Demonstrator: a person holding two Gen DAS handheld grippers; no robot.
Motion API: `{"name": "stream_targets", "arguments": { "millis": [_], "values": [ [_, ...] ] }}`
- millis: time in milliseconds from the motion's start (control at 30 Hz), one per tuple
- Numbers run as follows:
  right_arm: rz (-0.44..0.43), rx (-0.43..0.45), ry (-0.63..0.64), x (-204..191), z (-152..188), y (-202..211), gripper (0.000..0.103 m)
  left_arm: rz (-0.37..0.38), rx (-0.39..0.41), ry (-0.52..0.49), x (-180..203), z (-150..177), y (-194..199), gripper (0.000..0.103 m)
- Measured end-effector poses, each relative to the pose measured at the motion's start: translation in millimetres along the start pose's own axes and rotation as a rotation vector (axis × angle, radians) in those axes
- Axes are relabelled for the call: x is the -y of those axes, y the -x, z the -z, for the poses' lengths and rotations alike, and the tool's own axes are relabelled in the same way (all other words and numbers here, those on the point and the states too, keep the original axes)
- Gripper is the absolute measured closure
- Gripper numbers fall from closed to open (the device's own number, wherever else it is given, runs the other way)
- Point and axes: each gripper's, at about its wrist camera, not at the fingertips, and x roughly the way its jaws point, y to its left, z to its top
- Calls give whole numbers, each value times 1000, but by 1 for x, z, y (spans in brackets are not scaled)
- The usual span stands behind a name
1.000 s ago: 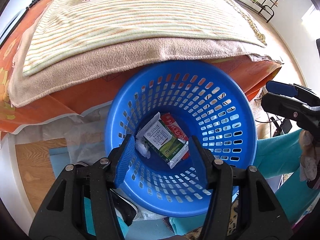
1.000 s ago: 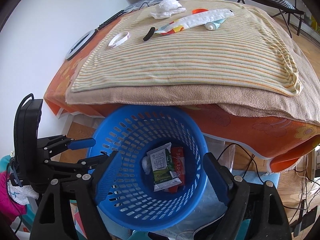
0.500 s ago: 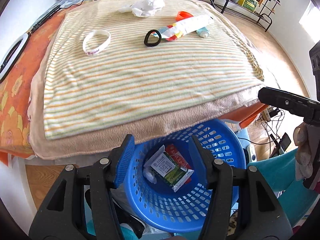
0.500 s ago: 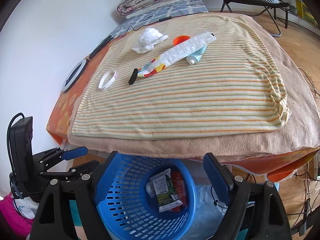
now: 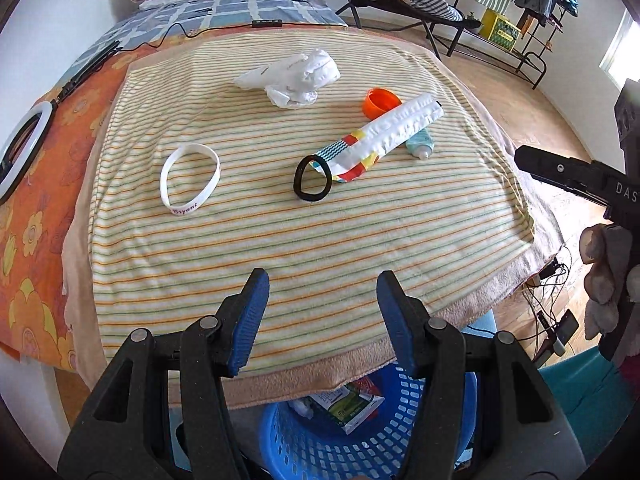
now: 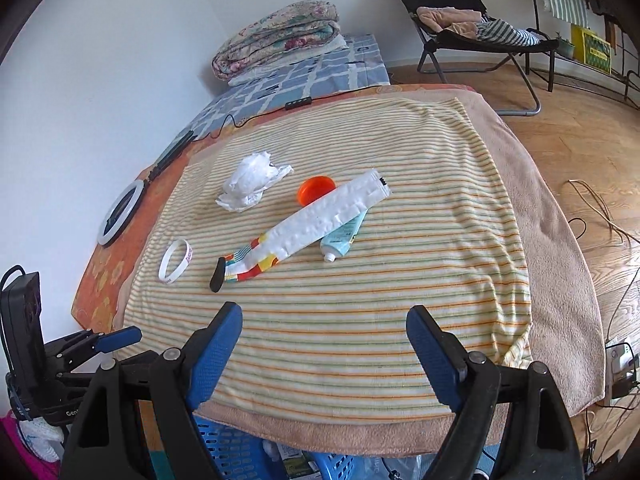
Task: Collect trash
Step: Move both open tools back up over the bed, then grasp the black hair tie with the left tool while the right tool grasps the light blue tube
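Note:
On the striped towel (image 5: 280,232) lie a crumpled white plastic bag (image 5: 294,74) (image 6: 250,178), an orange cap (image 5: 381,101) (image 6: 315,189), a long white wrapper with a coloured end (image 5: 386,136) (image 6: 316,224), a pale blue tube (image 5: 420,145) (image 6: 342,238), a black hair tie (image 5: 312,178) (image 6: 216,274) and a white wristband (image 5: 190,179) (image 6: 175,261). The blue basket (image 5: 304,446) (image 6: 224,450) sits below the near table edge with a green packet (image 5: 352,406) inside. My left gripper (image 5: 322,312) and right gripper (image 6: 324,344) are open and empty above the towel's near edge.
A ring light (image 6: 120,212) and cable lie at the table's left edge. A folded quilt (image 6: 276,38) sits on a bed behind. A folding chair (image 6: 472,28) and a rack (image 5: 516,36) stand on the wooden floor at right.
Both grippers have risen from over the basket and now look across the tabletop. The basket has dropped to the bottom of both views. Both stay open.

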Motion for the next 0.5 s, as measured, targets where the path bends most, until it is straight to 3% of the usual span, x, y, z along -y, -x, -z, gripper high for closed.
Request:
{"name": "stream_targets", "arguments": {
  "millis": [367, 500],
  "values": [
    [-77, -4, -197, 42, -55, -48, 17, 9, -15, -34, 7, -40, -39, 45],
    [-96, -25, -252, 53, -66, -74, 22, 14, -36, -54, 8, -45, -53, 54]
  ]
}}
